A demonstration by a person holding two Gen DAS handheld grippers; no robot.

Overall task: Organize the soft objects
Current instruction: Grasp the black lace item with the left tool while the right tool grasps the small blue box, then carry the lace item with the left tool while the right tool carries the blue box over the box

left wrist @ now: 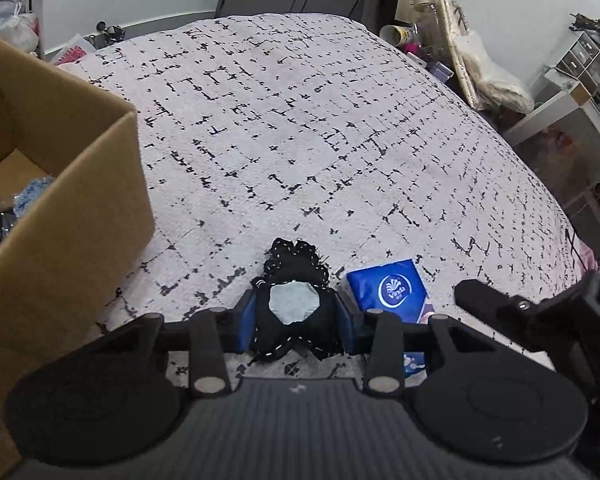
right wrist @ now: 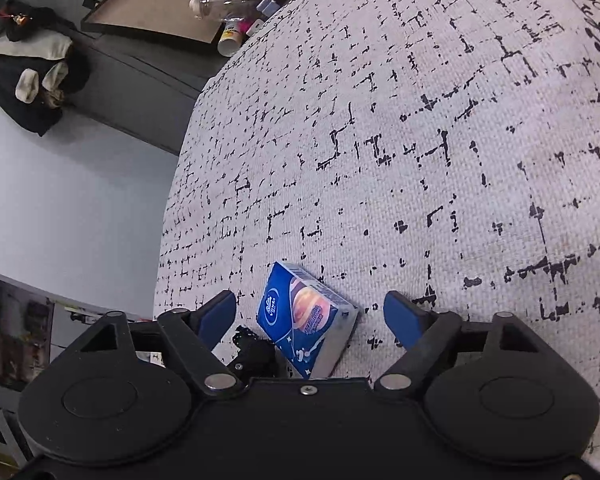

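Note:
My left gripper [left wrist: 298, 312] is shut on a black soft pouch [left wrist: 296, 280] with white stitching and a grey patch, just above the patterned bed cover [left wrist: 300, 120]. A blue Vinda tissue pack [left wrist: 392, 290] lies on the cover just right of it. In the right wrist view my right gripper [right wrist: 310, 312] is open, its blue pads [right wrist: 400, 314] on either side of the tissue pack [right wrist: 306, 320] without touching it. The right gripper also shows in the left wrist view [left wrist: 540, 312]. A corner of the black pouch [right wrist: 256, 350] shows at the lower left.
An open cardboard box [left wrist: 60, 208] stands on the bed at the left, with blue and black items inside. Cluttered shelves, a cup and bags [left wrist: 480, 68] line the far right bedside. A dark cabinet with clothes [right wrist: 40, 72] stands beyond the bed edge.

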